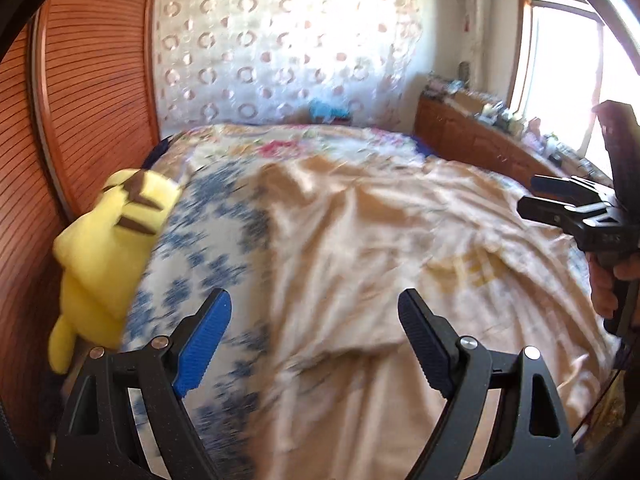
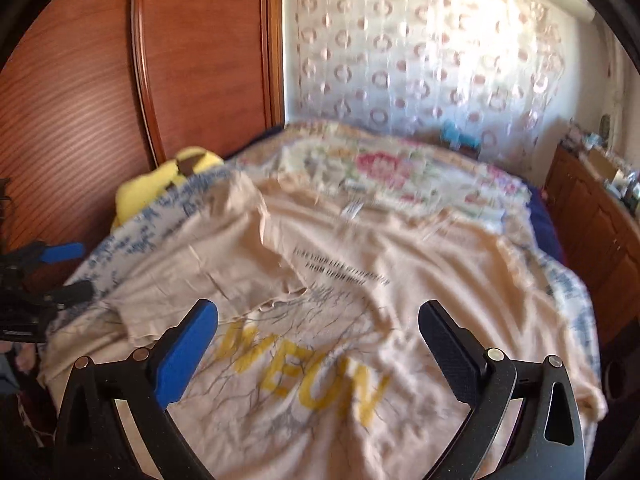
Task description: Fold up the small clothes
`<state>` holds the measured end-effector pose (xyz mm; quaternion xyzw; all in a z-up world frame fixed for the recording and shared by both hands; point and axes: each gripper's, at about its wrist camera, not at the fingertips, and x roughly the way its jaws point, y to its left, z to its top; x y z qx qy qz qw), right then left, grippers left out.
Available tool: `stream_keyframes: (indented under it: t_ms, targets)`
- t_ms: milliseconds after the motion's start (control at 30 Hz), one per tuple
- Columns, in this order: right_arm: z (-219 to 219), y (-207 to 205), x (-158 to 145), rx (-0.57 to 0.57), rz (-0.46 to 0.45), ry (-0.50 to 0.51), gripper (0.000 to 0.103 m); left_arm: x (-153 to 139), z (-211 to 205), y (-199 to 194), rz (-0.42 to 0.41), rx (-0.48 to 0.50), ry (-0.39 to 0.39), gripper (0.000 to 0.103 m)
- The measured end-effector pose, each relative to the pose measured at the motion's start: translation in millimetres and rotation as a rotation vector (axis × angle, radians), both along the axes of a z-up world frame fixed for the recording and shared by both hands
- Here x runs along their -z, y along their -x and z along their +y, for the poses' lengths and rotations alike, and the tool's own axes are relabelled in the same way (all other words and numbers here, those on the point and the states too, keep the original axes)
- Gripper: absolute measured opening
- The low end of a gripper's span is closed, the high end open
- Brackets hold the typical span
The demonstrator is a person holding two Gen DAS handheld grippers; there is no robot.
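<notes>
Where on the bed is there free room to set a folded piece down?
Free: floral bedspread between the beige T-shirt's collar and the curtain. Blue-patterned strip beside the yellow plush toy is narrow. Crowded: T-shirt covers the middle; cabinet top is cluttered.

Lighting: strong daylight from window (image 1: pixel 560 80), glare washing out curtain (image 2: pixel 440 60). Quality: motion blur over bed (image 1: pixel 320 240) and yellow plush toy (image 1: pixel 108 240); fisheye bending, dark vignette at corners
</notes>
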<state>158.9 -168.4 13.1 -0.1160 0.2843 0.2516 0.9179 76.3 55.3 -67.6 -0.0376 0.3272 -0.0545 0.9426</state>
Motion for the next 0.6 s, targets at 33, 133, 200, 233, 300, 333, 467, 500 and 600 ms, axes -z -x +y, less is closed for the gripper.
stream_keyframes:
  t_ms: [33,133,200,233,300,333,467,500,600]
  targets:
    - [-4.3,8.9,-6.1,0.002,-0.020,-0.003,0.100,-1.2,-6.7,-2.8,-0.006,0.012,0.007,0.086]
    - [-21.0,34.2,-20.4,0.014,-0.070,-0.015,0.100,-3.0,-31.2,-13.2,-0.019,0.058,0.005,0.086]
    - [-32.7,47.6,-27.2,0.025,-0.094,-0.021,0.100,-3.4,-46.6,-17.9,-0.031,0.084,0.002,0.086]
    - [-37.4,53.9,-28.3,0.033,-0.105,-0.021,0.100,-3.6,-53.2,-20.2,-0.038,0.096,0.002,0.086]
    - [-49.0,64.4,-31.0,0.051,-0.121,-0.026,0.100,-4.4,-67.2,-24.3,-0.046,0.112,-0.002,0.086]
    - [-55.2,67.5,-31.6,0.058,-0.122,-0.032,0.100,-4.3,-74.1,-27.3,-0.046,0.120,-0.004,0.086]
    - [-75.3,80.3,-33.2,0.090,-0.137,-0.043,0.100,-4.4,-97.1,-33.8,-0.045,0.153,-0.021,0.086]
    - [-79.5,82.8,-33.2,0.099,-0.141,-0.045,0.100,-4.4,-103.9,-35.2,-0.042,0.165,-0.023,0.086]
    - [-90.7,85.5,-31.6,0.123,-0.143,-0.050,0.100,-4.7,-120.1,-41.4,-0.027,0.206,-0.014,0.086]
